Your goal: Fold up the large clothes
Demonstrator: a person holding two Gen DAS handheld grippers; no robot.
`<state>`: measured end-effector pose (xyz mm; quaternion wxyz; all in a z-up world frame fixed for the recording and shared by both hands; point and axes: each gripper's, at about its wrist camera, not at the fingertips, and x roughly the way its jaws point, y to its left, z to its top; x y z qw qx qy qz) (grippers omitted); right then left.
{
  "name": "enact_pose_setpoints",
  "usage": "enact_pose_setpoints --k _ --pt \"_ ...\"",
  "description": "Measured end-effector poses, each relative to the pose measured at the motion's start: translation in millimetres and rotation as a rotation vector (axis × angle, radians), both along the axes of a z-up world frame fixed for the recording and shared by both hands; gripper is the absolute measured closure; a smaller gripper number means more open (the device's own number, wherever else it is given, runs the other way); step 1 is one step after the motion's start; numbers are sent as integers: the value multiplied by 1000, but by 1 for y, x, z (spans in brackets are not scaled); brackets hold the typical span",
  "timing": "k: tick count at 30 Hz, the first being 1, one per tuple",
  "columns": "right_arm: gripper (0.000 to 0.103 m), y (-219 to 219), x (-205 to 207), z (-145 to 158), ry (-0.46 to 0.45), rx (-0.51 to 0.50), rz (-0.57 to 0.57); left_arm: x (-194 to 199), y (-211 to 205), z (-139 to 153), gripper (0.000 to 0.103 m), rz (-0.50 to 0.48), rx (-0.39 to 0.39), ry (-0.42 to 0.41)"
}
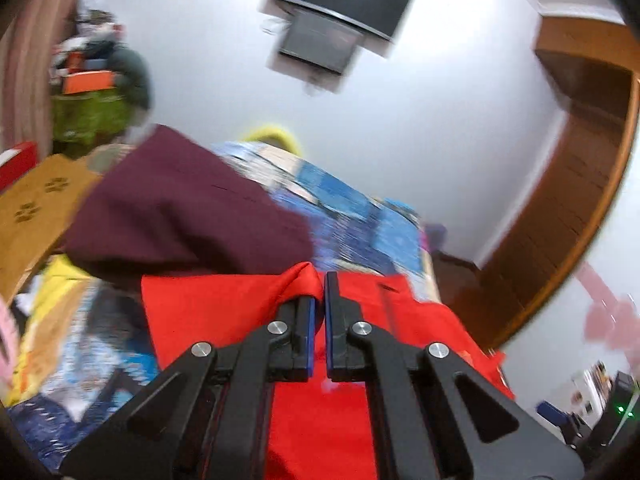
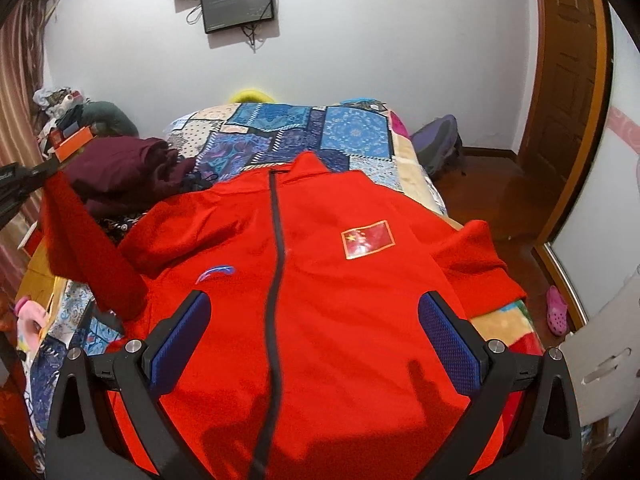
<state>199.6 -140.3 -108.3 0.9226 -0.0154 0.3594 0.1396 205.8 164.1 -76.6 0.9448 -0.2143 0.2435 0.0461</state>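
One red jacket (image 2: 320, 280) lies front-up across the bed (image 2: 280, 132), filling the frame's centre. The left gripper (image 1: 319, 312) is clamped on its sleeve (image 2: 88, 240), raised at left. The right gripper (image 2: 314, 344) gapes empty above. One maroon garment (image 2: 124, 172) sits upper left.

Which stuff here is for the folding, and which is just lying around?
For the folding:
red jacket
its sleeve, pinched in the left tool
right tool, open

Lying around:
maroon garment
quilt
pink shoe
backpack
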Motion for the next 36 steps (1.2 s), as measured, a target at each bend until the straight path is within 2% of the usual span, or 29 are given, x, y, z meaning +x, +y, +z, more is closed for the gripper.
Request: enact_pose_setpoints --k 8,11,15,19,21,24,27,28,29,32,36 --pt "0 -20 5 -12 36 7 -36 49 -83 -33 101 -246 -31 144" --pt "0 -27 6 -16 43 -5 -51 59 -117 -55 101 -348 -29 228" --pt "0 -34 8 -21 53 -17 -66 66 -159 -91 101 -485 -46 388" --pt "0 -38 10 -22 63 -14 -75 62 -182 -120 101 -560 -12 501" --pt "0 -38 10 -22 61 -19 -77 55 -188 -119 100 -559 22 482" --pt "0 -36 11 -21 58 -37 -78 46 -191 -111 95 -578 63 500" --pt "0 -31 11 -17 46 -39 -63 32 -192 -100 78 -582 126 479" --pt "0 -30 11 -16 39 -39 -55 30 -190 -96 67 -574 150 467" --pt "0 -27 10 -13 31 -41 -46 30 -185 -91 59 -560 175 449" --pt "0 -16 11 -6 7 -56 -10 17 -162 -75 52 -499 237 384" --pt "0 5 10 4 -32 -75 61 3 -123 -57 45 -391 277 334"
